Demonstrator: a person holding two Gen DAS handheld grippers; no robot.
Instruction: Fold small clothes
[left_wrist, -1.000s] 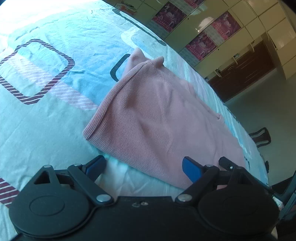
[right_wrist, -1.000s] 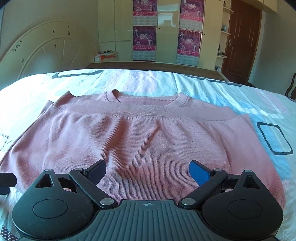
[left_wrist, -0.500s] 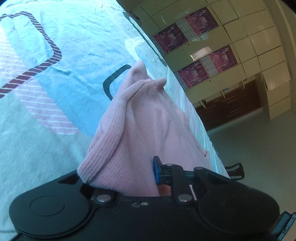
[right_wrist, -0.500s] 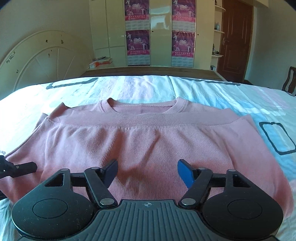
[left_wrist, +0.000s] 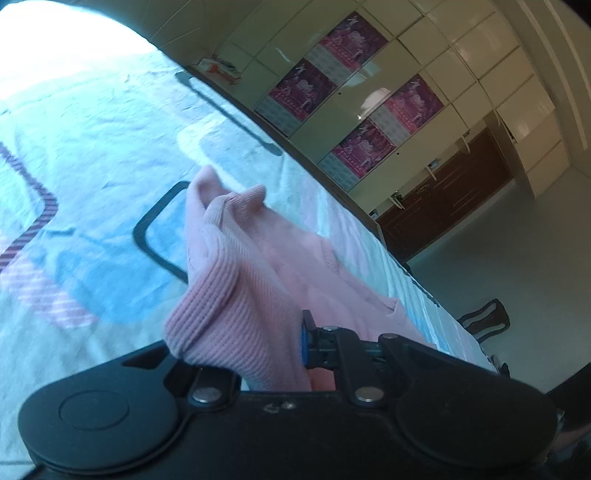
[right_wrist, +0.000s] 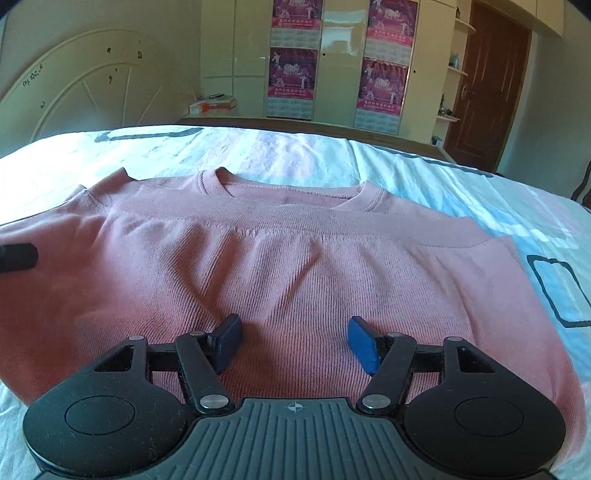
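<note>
Left gripper (left_wrist: 295, 347): jaws closed on a bunched corner of the pink sweater (right_wrist: 280, 280), ribbed knit gathered between them and lifted clear of the bedsheet (left_wrist: 85, 155). Only one blue pad (left_wrist: 303, 345) shows; the other is buried in cloth.

Right gripper (right_wrist: 293, 341): jaws parted at a middling width, holding nothing, both blue pads low over the sweater's near hem. Touching the cloth or just above it: cannot tell.

Sweater lies across the middle of the bed, neckline (right_wrist: 291, 188) toward the far edge, near hem toward the right gripper. A band of it appears already doubled over below the collar. A dark tip at the left margin of the right view is probably the left gripper.

Step in hand, by judgement: a side fold, the left-hand corner raised to carry inward. The next move calls for the right gripper to pinch or pin its hem, so the cloth travels as one sheet and lands square.

Around: bedsheet printed with dark-outlined squares (right_wrist: 557, 291), curved headboard (right_wrist: 85, 92), wardrobe with posters (right_wrist: 293, 55), brown door (right_wrist: 487, 85). Nothing rests on the sweater. Loose rumples at mid-chest could set crooked creases.
</note>
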